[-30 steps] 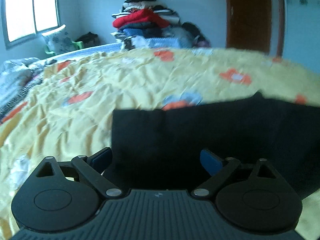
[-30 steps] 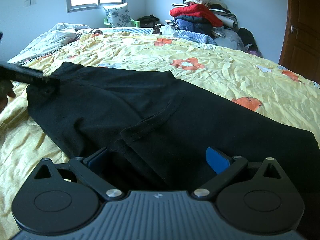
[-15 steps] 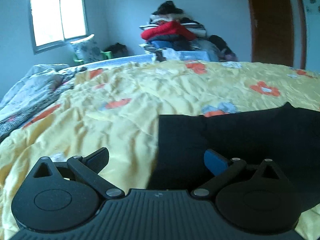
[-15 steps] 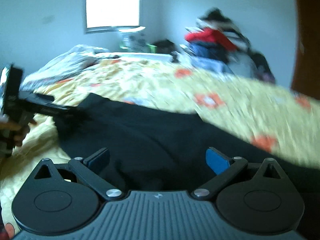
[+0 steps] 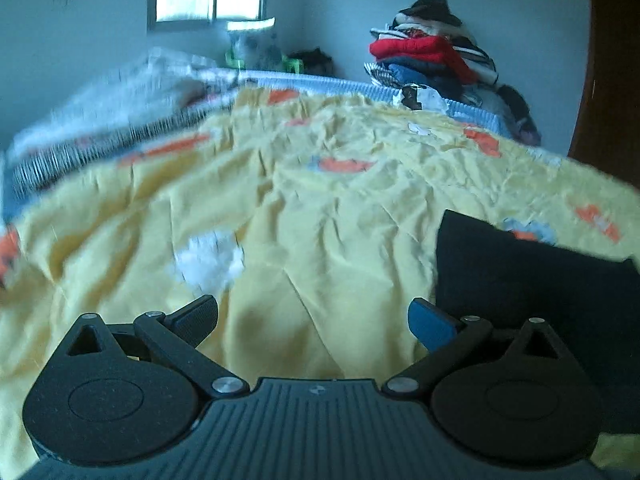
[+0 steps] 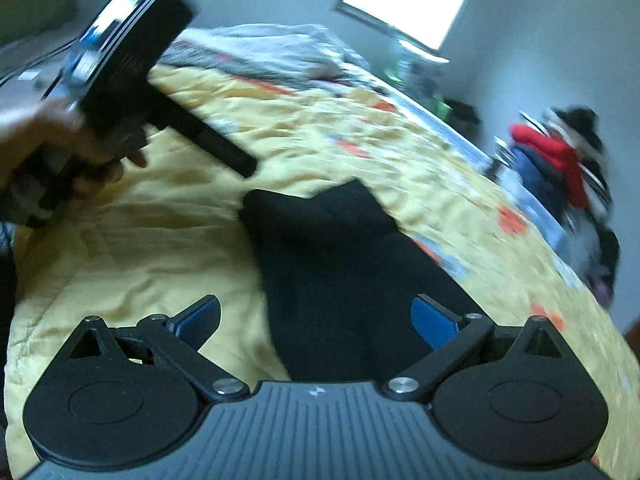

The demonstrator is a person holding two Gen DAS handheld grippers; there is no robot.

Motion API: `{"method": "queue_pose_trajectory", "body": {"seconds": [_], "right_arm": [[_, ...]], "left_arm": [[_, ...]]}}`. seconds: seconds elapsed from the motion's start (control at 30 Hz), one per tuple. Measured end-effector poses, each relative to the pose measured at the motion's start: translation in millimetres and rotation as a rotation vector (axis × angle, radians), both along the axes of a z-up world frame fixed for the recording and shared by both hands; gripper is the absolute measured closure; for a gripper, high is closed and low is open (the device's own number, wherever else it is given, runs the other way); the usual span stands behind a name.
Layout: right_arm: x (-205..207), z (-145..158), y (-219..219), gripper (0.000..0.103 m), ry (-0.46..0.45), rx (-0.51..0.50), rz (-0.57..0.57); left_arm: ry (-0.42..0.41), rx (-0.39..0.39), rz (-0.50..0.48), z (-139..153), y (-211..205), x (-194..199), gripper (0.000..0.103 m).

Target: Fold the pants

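Black pants [image 6: 340,264] spread flat on the yellow flowered bedspread [image 5: 320,216], lying there so the bed can serve as a broad, soft surface for folding; one squared end with a small notch toward the far side in the right wrist view, the rest running out under the camera and hidden

Left tongs [image 5: 312,316] parted wide and holding nothing, hanging over bare bedspread with the pants' edge [image 5: 520,276] just beside the blue right pad, not between the pads. Probably kept spread to be ready for a fresh pinch on that edge, though no cloth touches them now

Right tongs [image 6: 316,316] likewise gaping and empty, poised above the pants with dark cloth filling the gap in view; impossible to tell from this angle whether the pads touch the fabric or float above it. Tilted view and heavy blur here, so fine creases and seams unreadable

Seen from the right wrist: the other handheld tool [image 6: 132,60], gripped by a hand [image 6: 80,148] at upper left, its long black fingers pointing down toward the near corner of the pants but clear of it

Judging by the layout: a moment between grasps, with neither tool engaged; next pinch likely to need a corner or the end edge. Slack cloth on a rumpled cover may bunch or drag the cover along

Background only: a heap of clothes [image 5: 432,52] against the far wall, a bright window [image 6: 404,4]
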State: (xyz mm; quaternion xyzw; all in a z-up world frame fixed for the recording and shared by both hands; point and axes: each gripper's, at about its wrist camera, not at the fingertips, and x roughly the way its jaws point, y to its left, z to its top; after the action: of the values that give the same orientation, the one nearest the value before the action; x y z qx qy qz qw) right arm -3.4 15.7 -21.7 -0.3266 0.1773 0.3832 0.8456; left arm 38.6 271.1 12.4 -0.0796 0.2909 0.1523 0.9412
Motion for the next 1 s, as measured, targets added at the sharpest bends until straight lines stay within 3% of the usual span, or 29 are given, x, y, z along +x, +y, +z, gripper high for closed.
{"method": "queue_pose_trajectory", "body": {"seconds": [0.1,0.2,0.27,0.37,0.43,0.5,0.53,0.6,0.67,0.83,1.0], "right_arm": [[-4.1,-12.0,22.3,0.013,-0.100,-0.083,0.010],[-7.3,-30.8,38.2,0.015,-0.234,-0.208,0.011],[-10.2,-39.8,43.6,0.023,-0.291,-0.247,0.027],[-9.6,-46.5,52.7,0.043,-0.323,-0.274,0.040],[-6.1,-55.0,58.7,0.072,-0.352,-0.314,0.043],[-0.8,-58.1,62.9,0.086,-0.327,-0.306,0.051],[0.3,-57.7,62.7,0.088,-0.319,-0.287,0.051],[4.7,-51.6,59.5,0.090,-0.295,-0.230,0.042],[14.8,-37.7,52.8,0.090,-0.209,-0.133,0.014],[42.9,-6.4,27.0,0.090,-0.036,0.082,-0.057],[55.3,1.5,14.6,0.090,0.045,0.164,-0.081]], "left_arm": [[-0.001,-0.166,-0.019,1.5,11.7,-8.4,0.001],[-0.001,-0.316,-0.055,2.4,15.8,-13.0,0.001],[-0.003,-0.395,-0.089,1.8,14.4,-14.2,0.001],[0.013,-0.505,-0.140,0.7,8.9,-12.7,0.001],[0.027,-0.602,-0.177,-3.7,3.9,-8.9,0.000],[0.057,-0.682,-0.192,-12.0,-1.1,-2.2,0.000],[0.069,-0.705,-0.191,-15.5,-3.3,1.0,0.001],[0.059,-0.701,-0.178,-14.6,-8.8,3.6,0.001],[0.062,-0.736,-0.173,-15.5,-9.5,10.0,0.001],[0.060,-0.968,-0.199,-30.8,-8.8,36.3,0.001],[0.036,-0.961,-0.195,-30.3,-19.3,66.0,0.003]]}}
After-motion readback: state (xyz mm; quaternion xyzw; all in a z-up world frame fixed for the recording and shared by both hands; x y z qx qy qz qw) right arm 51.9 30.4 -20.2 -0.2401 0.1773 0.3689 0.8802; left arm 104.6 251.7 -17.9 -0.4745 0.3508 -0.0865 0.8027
